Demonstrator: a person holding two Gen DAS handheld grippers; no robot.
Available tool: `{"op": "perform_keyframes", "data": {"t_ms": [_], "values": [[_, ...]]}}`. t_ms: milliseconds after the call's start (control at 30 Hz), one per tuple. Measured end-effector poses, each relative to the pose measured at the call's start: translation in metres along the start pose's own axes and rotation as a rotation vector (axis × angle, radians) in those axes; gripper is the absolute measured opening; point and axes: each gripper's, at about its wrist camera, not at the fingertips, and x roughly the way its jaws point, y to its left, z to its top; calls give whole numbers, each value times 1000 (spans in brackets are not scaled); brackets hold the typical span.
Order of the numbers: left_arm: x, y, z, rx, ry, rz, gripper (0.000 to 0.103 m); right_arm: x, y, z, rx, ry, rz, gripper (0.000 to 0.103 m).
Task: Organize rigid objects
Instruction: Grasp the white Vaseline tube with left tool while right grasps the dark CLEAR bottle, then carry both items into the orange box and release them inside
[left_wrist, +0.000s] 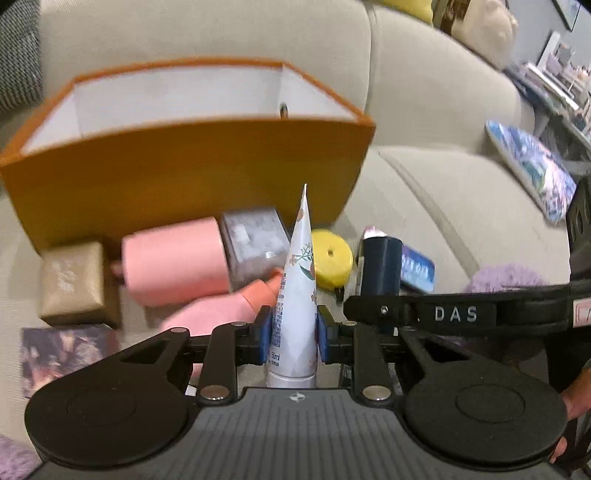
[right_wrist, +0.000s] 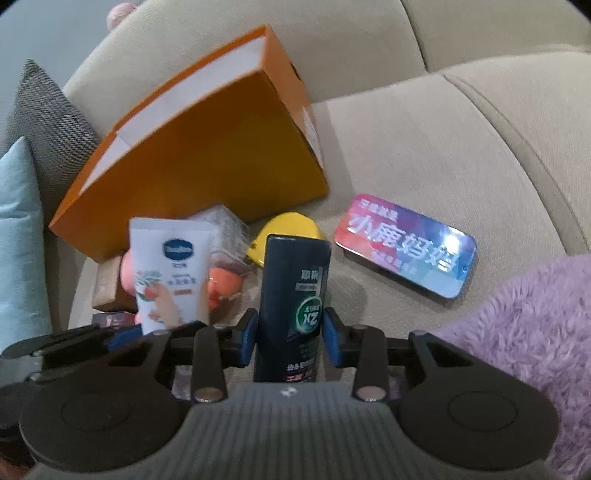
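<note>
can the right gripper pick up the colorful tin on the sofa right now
Probably not yet: the right gripper is shut on the dark bottle. The tin lies uncovered ahead to its right.

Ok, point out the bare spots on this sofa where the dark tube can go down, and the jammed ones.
Bare cushion lies right of the orange box, behind the colourful tin. The box's white interior also looks empty. It is crowded in front of the box: pink roll, grey box and yellow disc sit packed together. The purple fluffy throw covers the near right.
</note>
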Motion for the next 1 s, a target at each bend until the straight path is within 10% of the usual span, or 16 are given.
{"op": "perform_keyframes", "data": {"t_ms": [567, 1000], "values": [[-96, 47, 66, -65, -255, 16, 27, -88, 92, 61, -249, -245, 150, 36], [36, 142, 190, -204, 133, 31, 27, 57, 122, 199, -243, 77, 159, 36]]}}
